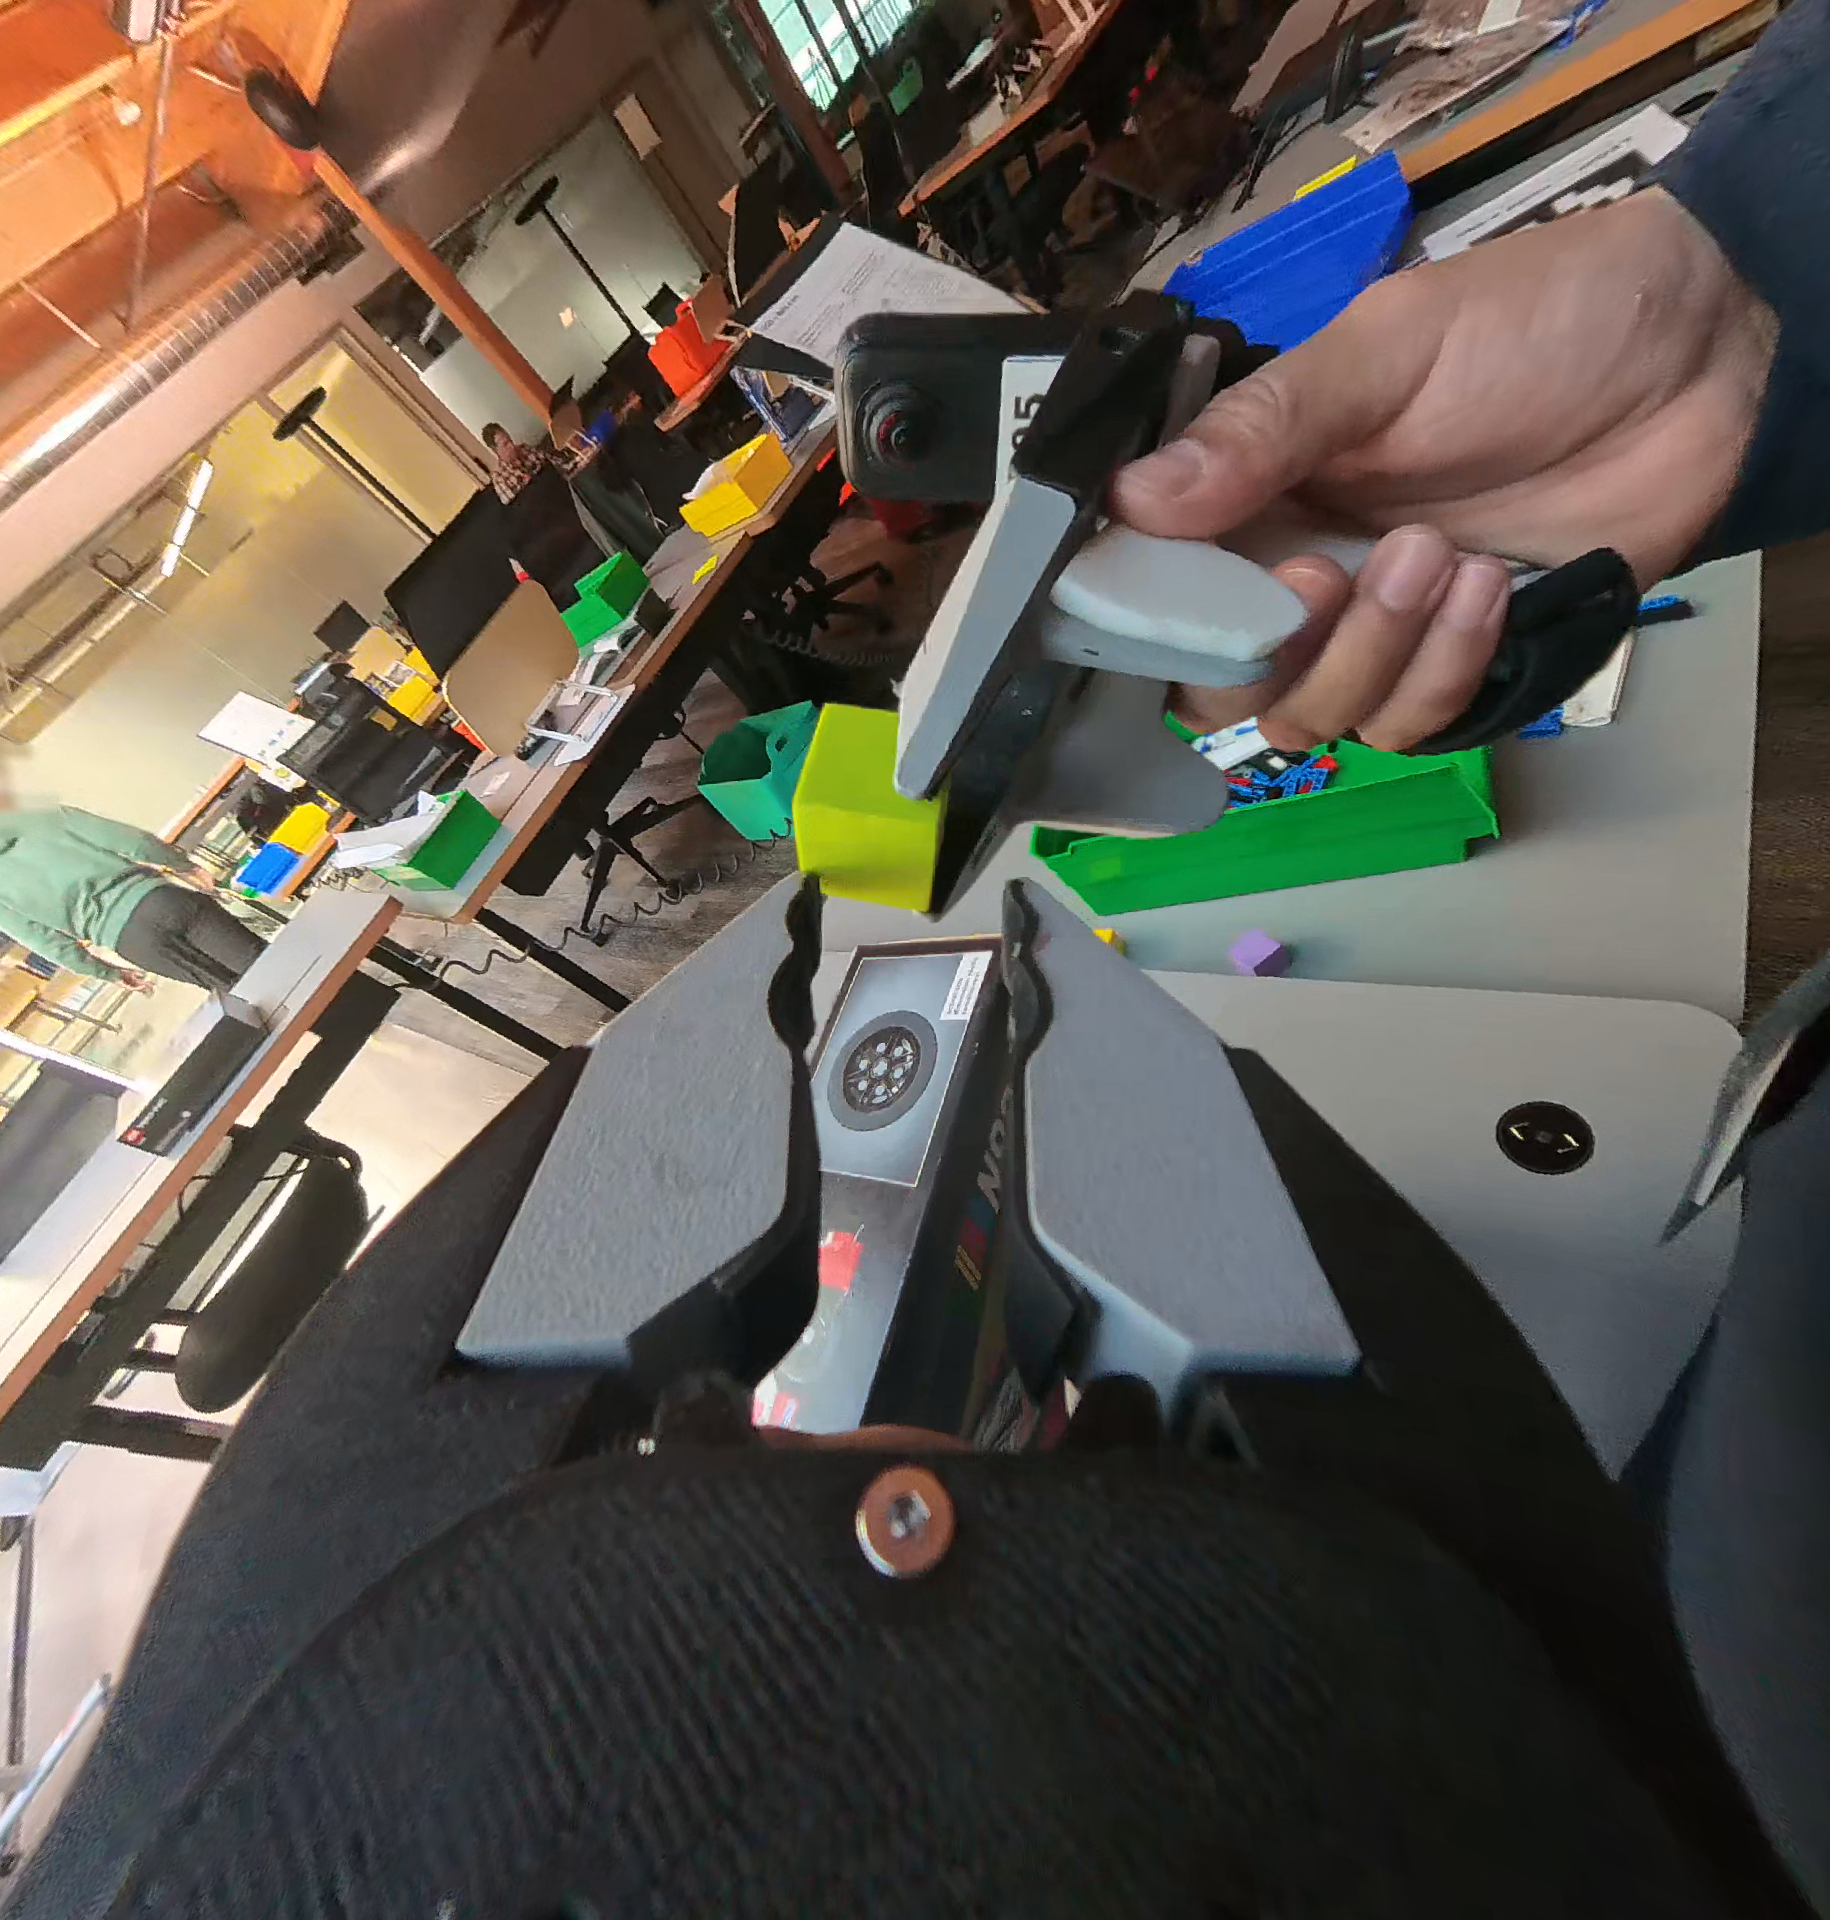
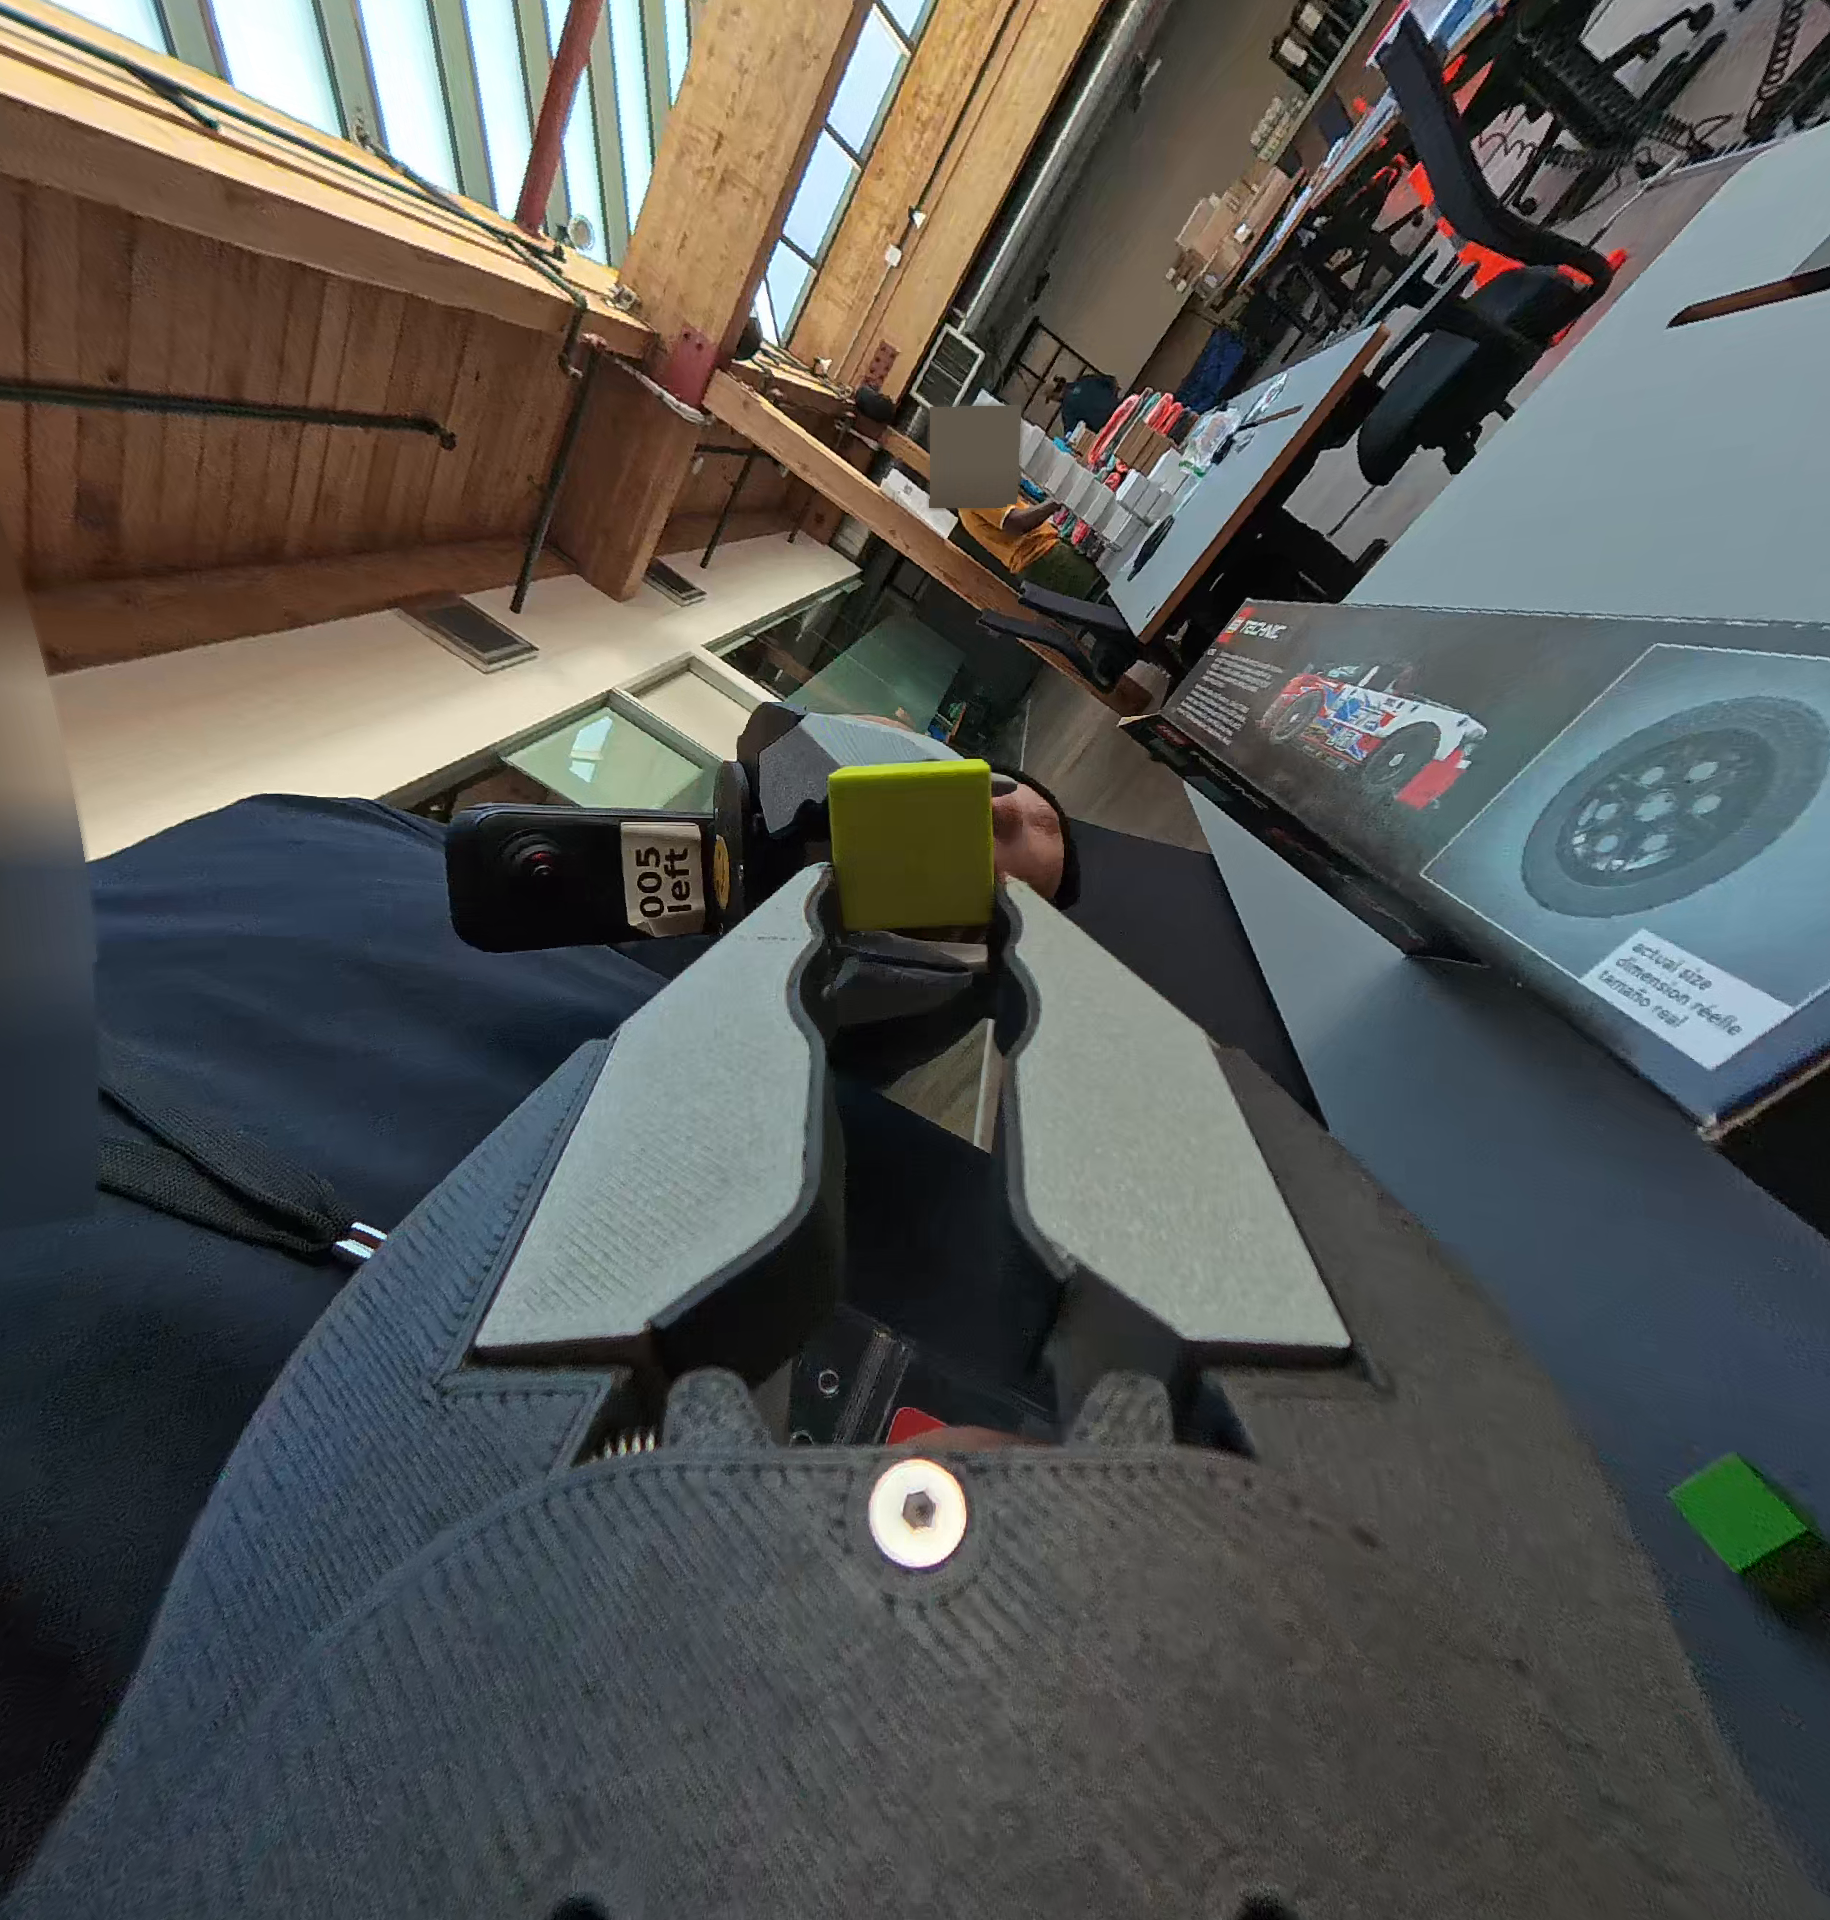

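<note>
The right gripper [image 2: 911, 914] has its fingers clamped on a lime-green block [image 2: 911, 844], pads pressing its two side faces, the block standing out past the fingertips. In the left wrist view the same lime-green block [image 1: 859, 821] hangs just beyond the tips of the left gripper [image 1: 911, 914], whose fingers stand apart with nothing pressed between them; below that gap lies a printed toy-car box [image 1: 890, 1049] on the grey tabletop [image 1: 1410, 1039]. Relative to the block, the left gripper points at it head-on from just beside it. A green bin [image 1: 1306, 842] and a purple cube [image 1: 1256, 952] lie beyond the box.
</note>
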Motion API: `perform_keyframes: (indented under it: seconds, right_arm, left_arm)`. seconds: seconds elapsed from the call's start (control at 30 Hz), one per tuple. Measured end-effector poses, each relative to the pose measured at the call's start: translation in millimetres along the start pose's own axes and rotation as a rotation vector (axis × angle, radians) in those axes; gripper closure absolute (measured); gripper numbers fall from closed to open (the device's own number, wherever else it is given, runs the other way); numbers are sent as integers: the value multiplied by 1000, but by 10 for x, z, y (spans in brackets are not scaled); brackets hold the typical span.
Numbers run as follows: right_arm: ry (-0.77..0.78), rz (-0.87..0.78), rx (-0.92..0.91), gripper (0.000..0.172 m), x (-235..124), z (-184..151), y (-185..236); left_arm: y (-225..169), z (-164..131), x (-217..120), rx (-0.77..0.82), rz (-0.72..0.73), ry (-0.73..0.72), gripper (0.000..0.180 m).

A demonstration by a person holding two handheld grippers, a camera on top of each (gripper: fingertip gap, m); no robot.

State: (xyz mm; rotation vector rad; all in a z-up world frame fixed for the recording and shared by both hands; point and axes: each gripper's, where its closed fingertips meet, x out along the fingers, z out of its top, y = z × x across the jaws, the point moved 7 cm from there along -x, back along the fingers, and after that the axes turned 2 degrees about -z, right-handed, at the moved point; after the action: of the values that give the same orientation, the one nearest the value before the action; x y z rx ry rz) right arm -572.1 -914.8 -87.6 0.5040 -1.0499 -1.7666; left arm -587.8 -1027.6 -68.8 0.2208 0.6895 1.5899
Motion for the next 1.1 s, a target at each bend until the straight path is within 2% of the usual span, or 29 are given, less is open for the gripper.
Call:
perform_keyframes:
  seconds: [0.23,0.37,0.6,0.77,0.83,0.9,1.03,1.1]
  right_arm:
    - [39,30,55,147,121,-50,-45]
    - [62,71,75,147,185,-61,-35]
    - [156,162,112,147,261,-104,-10]
    - [211,189,115,146,335,-100,11]
    - [203,150,95,146,335,-76,-36]
    - [180,96,73,144,288,-37,-115]
    - [171,9,42,147,168,-20,-235]
    - [184,-3,34,148,147,-34,-251]
  left_arm:
    - [31,16,-86,7,70,-21,146]
    - [27,-13,-127,7,81,-11,155]
    - [12,11,-246,-38,28,-52,156]
    - [7,37,-345,-11,63,-27,156]
    - [65,-17,-388,-20,134,16,156]
    - [200,-138,-464,-130,216,55,156]
    - [512,-657,-662,-569,333,194,156]
    - [616,-888,-771,-730,382,235,156]
